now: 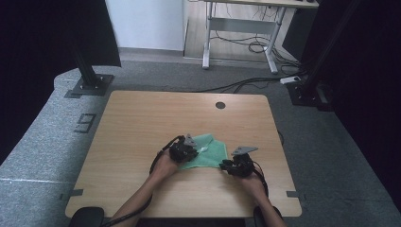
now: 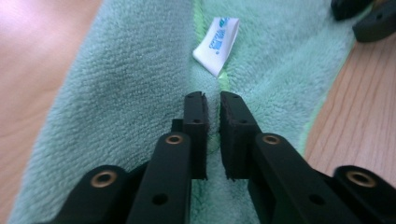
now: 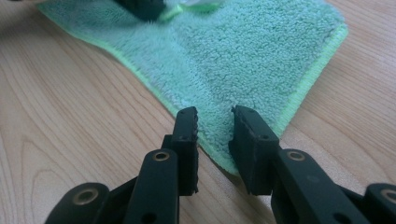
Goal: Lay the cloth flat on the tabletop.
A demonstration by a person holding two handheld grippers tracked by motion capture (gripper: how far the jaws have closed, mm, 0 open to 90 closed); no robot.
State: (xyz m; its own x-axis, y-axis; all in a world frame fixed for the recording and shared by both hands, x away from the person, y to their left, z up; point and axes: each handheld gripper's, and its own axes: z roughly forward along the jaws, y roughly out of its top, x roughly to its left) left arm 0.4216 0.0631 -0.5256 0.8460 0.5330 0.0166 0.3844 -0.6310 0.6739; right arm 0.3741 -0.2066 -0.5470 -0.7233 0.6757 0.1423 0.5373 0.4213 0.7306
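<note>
Two grippers work on one green cloth (image 1: 207, 151) that lies on the near half of the wooden table (image 1: 142, 123), a little right of the middle. The left gripper (image 1: 189, 152) sits on the cloth's left part. In the left gripper view its jaws are nearly together, with a raised ridge of the cloth (image 2: 140, 70) pinched in the narrow slit between the pads. Just beyond the tips, a white label (image 2: 217, 44) with blue print stands up from the seam of the cloth. The right gripper (image 1: 226, 165) is at the cloth's near right corner. In the right gripper view its jaws stand a little apart, with the corner of the cloth (image 3: 243, 60) and its bright green hem lying between them; whether the pads press on it cannot be told. Bare wood shows on both sides of that corner.
</note>
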